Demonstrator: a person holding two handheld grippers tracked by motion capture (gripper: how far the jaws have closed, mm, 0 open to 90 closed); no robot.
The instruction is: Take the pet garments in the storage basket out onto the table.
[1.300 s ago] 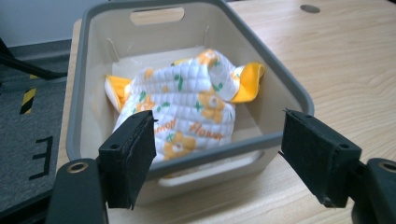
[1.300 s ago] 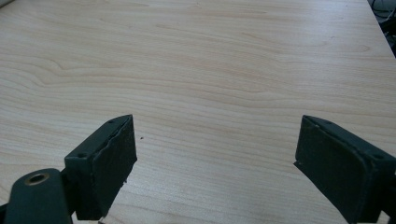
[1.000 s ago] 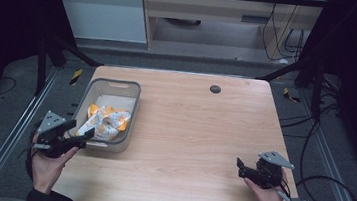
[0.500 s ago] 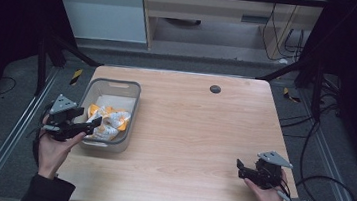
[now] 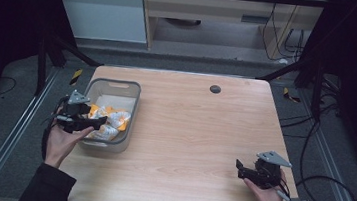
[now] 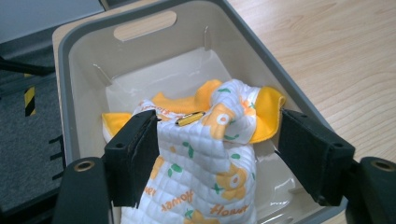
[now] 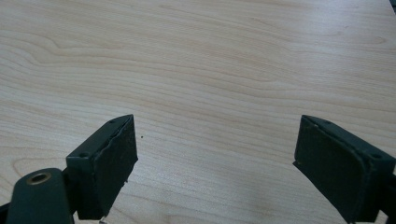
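A grey plastic bin [image 5: 132, 94] [image 6: 65, 42] stands at the table's left side. Inside lies a crumpled white quilted cloth [image 5: 109, 118] [image 6: 205, 158] with orange flowers and a yellow lining. My left gripper [image 5: 91, 119] [image 6: 217, 154] hangs open over the bin's near end, its jaws spread on either side of the cloth without closing on it. My right gripper [image 5: 239, 168] [image 7: 215, 158] is open low over the bare wooden table [image 7: 210, 56] near the front right corner, with nothing between its jaws.
A small dark round hole [image 5: 215, 89] sits in the tabletop near the far edge. Beyond the table are a white cabinet [image 5: 106, 7], a wooden shelf unit [image 5: 216, 9] and cables [image 5: 328, 191] on the floor to the right.
My left gripper has moved forward and right from the table's front left edge to over the bin and the cloth. The right gripper has stayed still.
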